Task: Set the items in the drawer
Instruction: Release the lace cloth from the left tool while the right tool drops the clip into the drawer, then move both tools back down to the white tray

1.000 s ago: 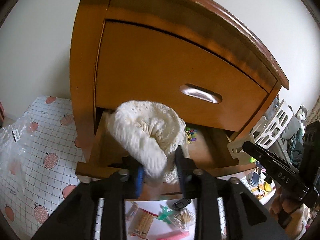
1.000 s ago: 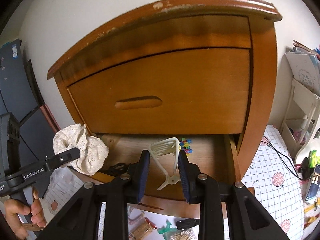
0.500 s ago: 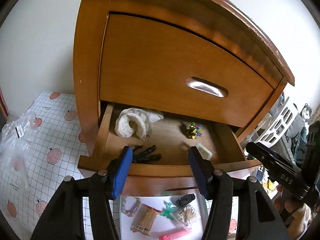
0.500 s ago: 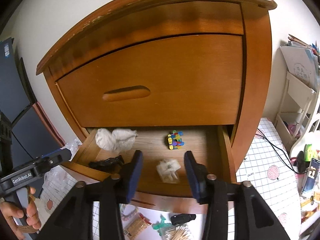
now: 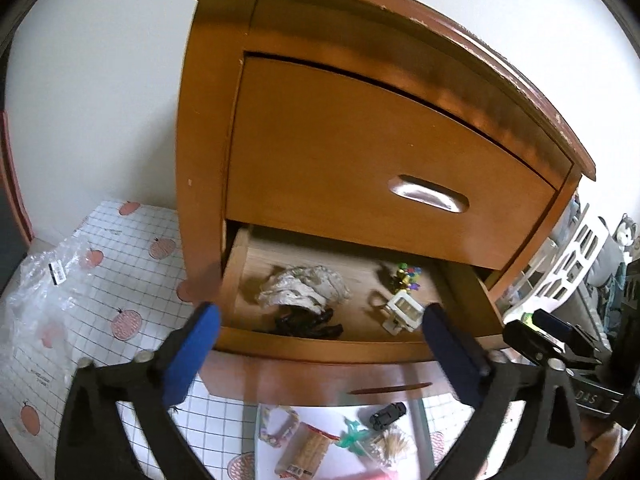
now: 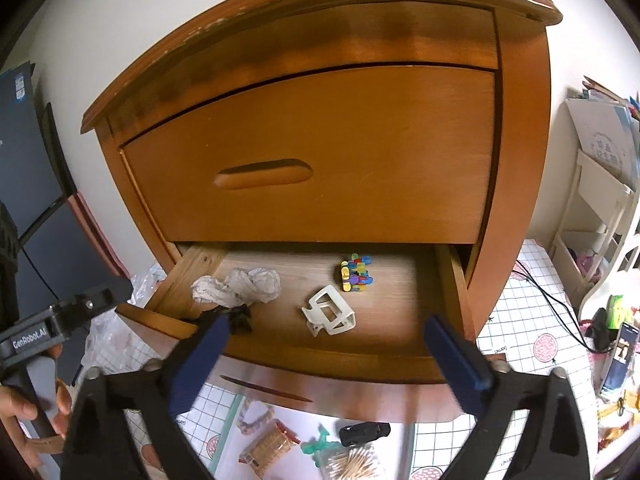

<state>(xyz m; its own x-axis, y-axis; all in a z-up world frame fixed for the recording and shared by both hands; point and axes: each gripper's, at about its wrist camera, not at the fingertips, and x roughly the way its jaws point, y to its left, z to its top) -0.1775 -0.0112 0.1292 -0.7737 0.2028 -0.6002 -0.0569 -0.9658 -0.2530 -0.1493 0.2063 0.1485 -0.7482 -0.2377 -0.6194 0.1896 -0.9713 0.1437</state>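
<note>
Both tongs hung over the open drawer with nothing between the pads: left gripper and right gripper had just been opening and stood spread wide. Already in the drawer lay a crumpled white cloth at left, a black clip just in front of it, a white claw clip at centre and a cluster of coloured pegs farther back. Still on the floor below: a black car, a green toy, a bundle of sticks, a packet and a braided ring. All looked light. The car seemed hard and smooth, best taken across its sides. The sticks looked loose or thinly wrapped and wanted a gentle squeeze at mid-length. The drawer front overhung these things, so reaching them probably meant backing off and dropping below it.
</note>
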